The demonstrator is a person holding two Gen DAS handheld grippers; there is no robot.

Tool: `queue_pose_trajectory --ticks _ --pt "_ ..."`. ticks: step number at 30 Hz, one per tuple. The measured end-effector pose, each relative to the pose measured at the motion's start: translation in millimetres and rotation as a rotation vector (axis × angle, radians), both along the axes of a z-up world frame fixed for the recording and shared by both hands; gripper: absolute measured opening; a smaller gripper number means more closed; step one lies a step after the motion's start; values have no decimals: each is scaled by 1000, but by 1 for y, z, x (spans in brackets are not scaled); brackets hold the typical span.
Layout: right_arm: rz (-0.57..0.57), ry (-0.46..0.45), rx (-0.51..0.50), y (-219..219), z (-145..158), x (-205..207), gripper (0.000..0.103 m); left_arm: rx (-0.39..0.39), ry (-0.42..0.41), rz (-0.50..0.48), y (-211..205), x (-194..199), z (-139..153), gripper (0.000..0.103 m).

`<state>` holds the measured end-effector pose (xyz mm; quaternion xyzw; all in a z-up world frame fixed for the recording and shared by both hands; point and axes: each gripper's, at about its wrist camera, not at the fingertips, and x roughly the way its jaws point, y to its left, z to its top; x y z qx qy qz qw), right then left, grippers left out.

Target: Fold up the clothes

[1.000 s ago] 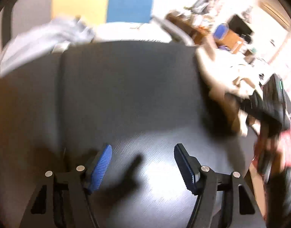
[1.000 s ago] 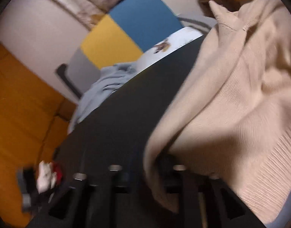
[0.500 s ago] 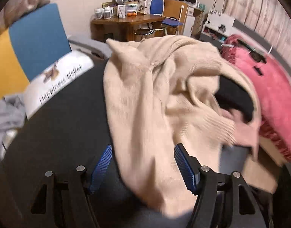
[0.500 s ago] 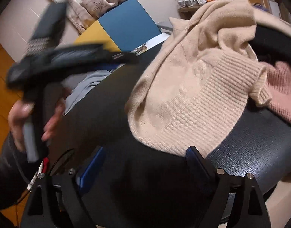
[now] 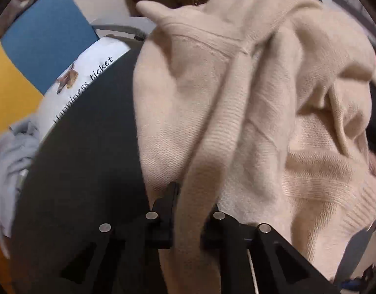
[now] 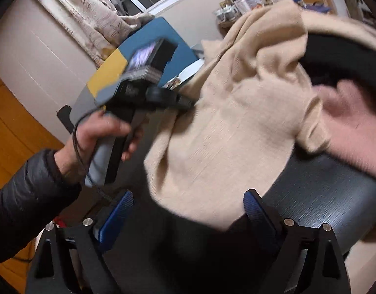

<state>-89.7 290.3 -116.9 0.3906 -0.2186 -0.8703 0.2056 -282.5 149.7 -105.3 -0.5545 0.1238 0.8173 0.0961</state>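
A beige knit sweater (image 5: 237,98) lies crumpled on the dark round table (image 5: 89,159). My left gripper (image 5: 192,196) is closing, and its jaws pinch a long raised fold of the sweater's left side. In the right wrist view the left gripper (image 6: 183,103) shows in a person's hand (image 6: 97,132), its tip at the sweater's (image 6: 224,134) left edge. My right gripper (image 6: 188,208) is opening, its blue pads (image 6: 121,215) wide apart. The sweater's ribbed hem hangs just beyond them, untouched.
A pink garment (image 6: 354,127) and a black one (image 6: 335,56) lie under the sweater's right side. A grey garment (image 5: 11,152) sits at the table's left edge, beside a white printed cloth (image 5: 89,73). Behind stands a blue and yellow panel (image 5: 45,44). A black sleeve (image 6: 23,191) is low on the left.
My left gripper swept from bare table over to the sweater and shut on a fold. My right gripper let go of the sweater, opened wide and drew back toward the hem.
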Motion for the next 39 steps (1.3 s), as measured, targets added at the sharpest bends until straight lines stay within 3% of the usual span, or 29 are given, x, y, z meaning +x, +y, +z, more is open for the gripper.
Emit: queue_pose_trajectory --ticks 5,8,10,11,14,16,19,21,27,32,35,39 --pt "-38 24 50 -5 4 -23 98 133 -19 31 -12 -7 6 6" --pt "-36 41 83 -10 10 -33 98 101 -11 9 -5 -5 3 15" --pt "-23 57 102 -19 15 -48 98 43 16 -15 4 -1 2 15" --pt "-8 63 108 -23 16 -55 98 81 17 -7 0 -1 5 5" --pt "45 24 149 -39 8 -77 101 258 9 39 -19 0 16 4" --pt "109 -54 129 -53 -5 -88 101 413 17 112 -50 2 28 4" --pt "191 -112 -1 -73 -13 -83 103 566 62 186 -98 17 51 3" --pt "279 -154 -160 -94 -17 -69 103 615 79 222 -124 38 57 3" --pt "538 -197 -180 -175 -13 -4 103 574 100 318 -192 109 53 3" --pt "601 -212 -222 -181 -3 34 103 479 82 407 -241 178 27 3" --pt "543 -185 -184 -156 13 40 103 441 54 474 -264 213 14 6" --pt "319 -134 -146 -90 33 41 103 441 99 552 -290 246 20 14"
